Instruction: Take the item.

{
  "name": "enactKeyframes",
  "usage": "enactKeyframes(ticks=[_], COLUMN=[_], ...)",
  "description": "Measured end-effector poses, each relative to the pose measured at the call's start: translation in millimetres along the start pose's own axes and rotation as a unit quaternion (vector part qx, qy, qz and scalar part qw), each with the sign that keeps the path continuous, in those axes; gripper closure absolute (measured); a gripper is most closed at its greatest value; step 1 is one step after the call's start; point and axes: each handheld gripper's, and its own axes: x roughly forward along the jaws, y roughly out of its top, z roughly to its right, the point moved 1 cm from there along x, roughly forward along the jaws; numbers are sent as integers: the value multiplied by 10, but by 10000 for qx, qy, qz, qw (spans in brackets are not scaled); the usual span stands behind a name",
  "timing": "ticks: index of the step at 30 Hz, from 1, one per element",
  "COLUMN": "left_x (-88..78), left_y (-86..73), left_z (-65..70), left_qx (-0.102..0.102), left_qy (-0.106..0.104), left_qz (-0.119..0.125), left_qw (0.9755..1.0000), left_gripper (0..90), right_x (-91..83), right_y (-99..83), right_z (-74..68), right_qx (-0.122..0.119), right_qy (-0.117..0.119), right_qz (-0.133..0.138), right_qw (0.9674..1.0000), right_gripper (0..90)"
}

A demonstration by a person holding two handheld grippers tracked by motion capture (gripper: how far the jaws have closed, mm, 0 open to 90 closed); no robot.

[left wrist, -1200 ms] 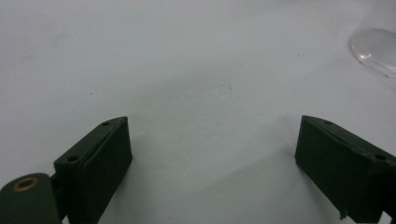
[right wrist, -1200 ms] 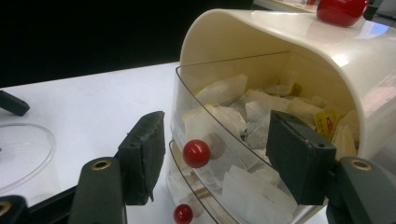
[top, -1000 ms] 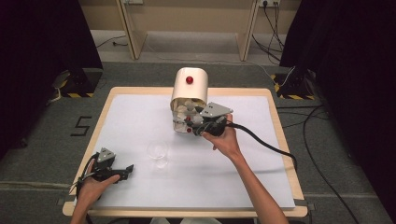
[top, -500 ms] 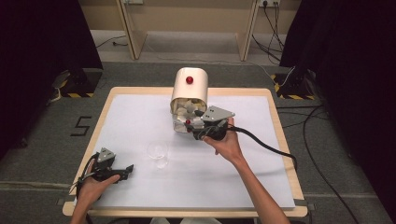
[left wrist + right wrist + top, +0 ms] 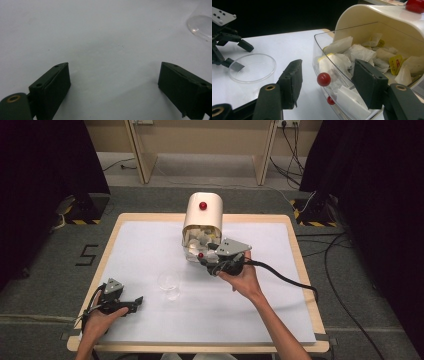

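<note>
White paper sheet (image 5: 150,245) over wooden table (image 5: 295,250), both hand-held tools on it.

Left gripper (image 5: 131,303): resting low on sheet at near left corner, held by left hand (image 5: 97,320). Jaws spread wide in left gripper view, nothing but bare sheet between fingers (image 5: 51,85). Clear plastic cup (image 5: 169,284) ahead and to outer side of right-hand finger, well apart from it; rim edge just visible at upper right corner of left gripper view (image 5: 200,26).

Right gripper (image 5: 207,260): held by right hand (image 5: 245,277) at front of cream dispenser (image 5: 202,217), grey plate on top. Jaws parted, no grip on anything. Clear hinged drawer (image 5: 322,50) of dispenser tipped open. Far finger (image 5: 368,83) set inside drawer, among tea bags (image 5: 359,53); near finger (image 5: 292,82) outside clear wall. Red knob (image 5: 323,79) on drawer front lying between fingers, touching neither. Second red spot below knob, possibly reflection, not certain. Yellow tags (image 5: 395,63) on several bags beyond far finger. Red button (image 5: 203,205) on dispenser top.

Clear plastic cup seen again beyond near finger in right gripper view (image 5: 252,67), upright, empty, with left gripper (image 5: 227,53) behind it.
</note>
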Motion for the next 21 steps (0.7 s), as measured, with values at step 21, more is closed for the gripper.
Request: enactKeyframes(ticks=[21], left_x=[-1], left_y=[0], left_z=[-2], left_qx=[-3], left_qy=[-8], left_qz=[-2], left_qw=[10000], left_gripper=[97], right_x=[-125], right_y=[-40], right_z=[-167], right_qx=[-129], right_qy=[179], right_qz=[-161], right_qw=[9996], right_gripper=[440])
